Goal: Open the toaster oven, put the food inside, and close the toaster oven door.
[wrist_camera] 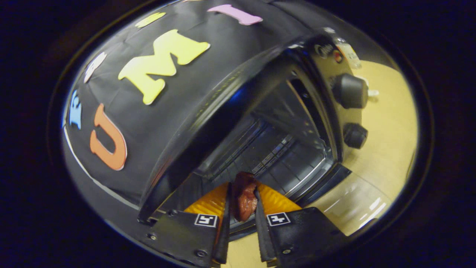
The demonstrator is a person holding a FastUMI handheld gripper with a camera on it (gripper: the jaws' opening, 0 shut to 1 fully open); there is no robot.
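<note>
The black toaster oven (238,93) stands close ahead with its cavity open and a wire rack (267,156) showing inside. Its glass door (353,204) lies folded down flat on the right of the fingers. My gripper (242,199) is shut on a reddish-brown piece of food (244,195), which both fingers squeeze from either side. The food sits at the cavity's mouth, just over the front edge of the rack. The whole view is tilted.
Two black knobs (349,91) (355,136) sit on the oven's control panel beyond the cavity. The oven rests on a light wooden table (386,134). The booth's black cloth wall (122,111) rises behind and beside the oven.
</note>
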